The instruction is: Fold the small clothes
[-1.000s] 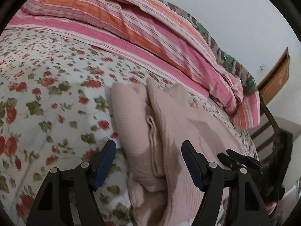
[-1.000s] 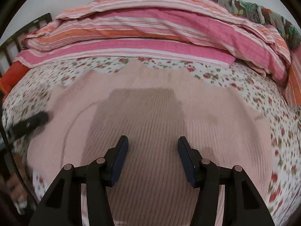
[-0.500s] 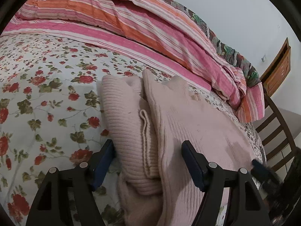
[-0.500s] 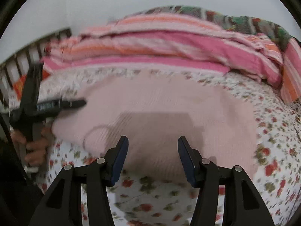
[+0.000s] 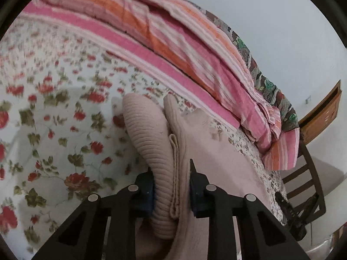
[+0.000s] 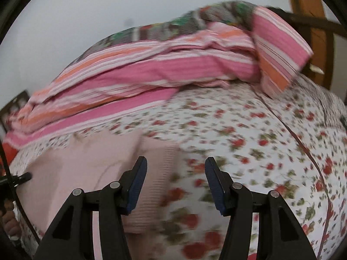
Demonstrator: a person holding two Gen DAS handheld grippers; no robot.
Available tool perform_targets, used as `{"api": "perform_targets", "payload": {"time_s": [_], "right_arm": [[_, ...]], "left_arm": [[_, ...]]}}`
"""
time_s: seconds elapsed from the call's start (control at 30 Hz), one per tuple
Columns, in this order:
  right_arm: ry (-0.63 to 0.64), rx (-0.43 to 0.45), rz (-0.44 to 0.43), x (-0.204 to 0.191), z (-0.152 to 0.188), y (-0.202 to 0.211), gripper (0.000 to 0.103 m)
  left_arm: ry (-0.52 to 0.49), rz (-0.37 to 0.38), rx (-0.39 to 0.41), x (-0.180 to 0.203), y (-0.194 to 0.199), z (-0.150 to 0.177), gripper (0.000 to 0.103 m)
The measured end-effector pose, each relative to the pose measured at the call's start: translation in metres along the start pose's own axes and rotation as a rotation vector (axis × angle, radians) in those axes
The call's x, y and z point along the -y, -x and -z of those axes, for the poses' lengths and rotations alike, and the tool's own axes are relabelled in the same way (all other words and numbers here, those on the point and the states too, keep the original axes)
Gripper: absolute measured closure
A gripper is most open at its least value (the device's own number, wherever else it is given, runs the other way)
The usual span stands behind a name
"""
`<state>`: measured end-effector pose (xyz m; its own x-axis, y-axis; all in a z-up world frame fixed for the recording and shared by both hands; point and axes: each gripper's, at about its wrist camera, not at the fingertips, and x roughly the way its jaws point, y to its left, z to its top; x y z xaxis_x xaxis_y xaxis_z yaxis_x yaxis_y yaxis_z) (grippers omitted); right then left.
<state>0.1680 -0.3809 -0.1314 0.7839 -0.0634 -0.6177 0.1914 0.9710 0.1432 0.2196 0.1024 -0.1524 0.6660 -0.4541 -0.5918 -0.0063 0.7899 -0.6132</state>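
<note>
Pink sweater [image 5: 151, 143] on floral bedsheet [image 5: 54, 130], striped quilt [image 5: 173, 43] behind; left gripper [image 5: 171, 186] pinches its folded edge, right gripper [image 6: 175, 186] wide.

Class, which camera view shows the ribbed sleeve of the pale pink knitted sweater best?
The left wrist view: the ribbed sleeve is sharp, central, pinched in the left gripper. The right wrist view shows it blurred, below the open right gripper.

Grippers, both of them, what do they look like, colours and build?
The left gripper and the right gripper look alike: matte black open-frame linkages with triangular cut-outs, round silver pivot pins, and two flat fingers with dark blue pads. No markings or sleeves show; a thin black cable runs near the right view's left edge.
</note>
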Motion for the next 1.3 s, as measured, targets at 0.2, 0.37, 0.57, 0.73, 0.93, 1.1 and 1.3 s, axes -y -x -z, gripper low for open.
{"api": "perform_targets", "payload": {"time_s": [0.2, 0.37, 0.57, 0.73, 0.93, 1.1, 1.3], "right_arm": [[-0.046, 0.032, 0.011, 0.036, -0.002, 0.017, 0.048], [-0.087, 0.016, -0.013, 0.066, 0.001, 0.025, 0.048], [-0.143, 0.02, -0.037, 0.093, 0.007, 0.036, 0.048], [-0.176, 0.024, -0.061, 0.103, 0.004, 0.038, 0.048], [-0.139, 0.023, -0.113, 0.086, 0.002, 0.038, 0.048], [-0.145, -0.001, -0.244, 0.06, 0.002, 0.038, 0.048], [-0.108, -0.024, -0.473, 0.006, 0.0, 0.051, 0.042]], "left_arm": [[-0.053, -0.048, 0.028, 0.076, 0.013, -0.011, 0.08], [-0.229, -0.115, 0.052, 0.165, 0.005, 0.011, 0.081], [-0.273, -0.048, -0.039, 0.238, -0.044, 0.055, 0.081], [-0.258, 0.008, -0.244, 0.264, -0.11, 0.101, 0.075], [-0.236, 0.218, -0.253, 0.259, -0.09, 0.096, 0.041], [-0.305, 0.115, -0.122, 0.23, -0.056, 0.074, 0.041], [-0.274, -0.036, -0.082, 0.158, -0.04, 0.056, 0.041]]}}
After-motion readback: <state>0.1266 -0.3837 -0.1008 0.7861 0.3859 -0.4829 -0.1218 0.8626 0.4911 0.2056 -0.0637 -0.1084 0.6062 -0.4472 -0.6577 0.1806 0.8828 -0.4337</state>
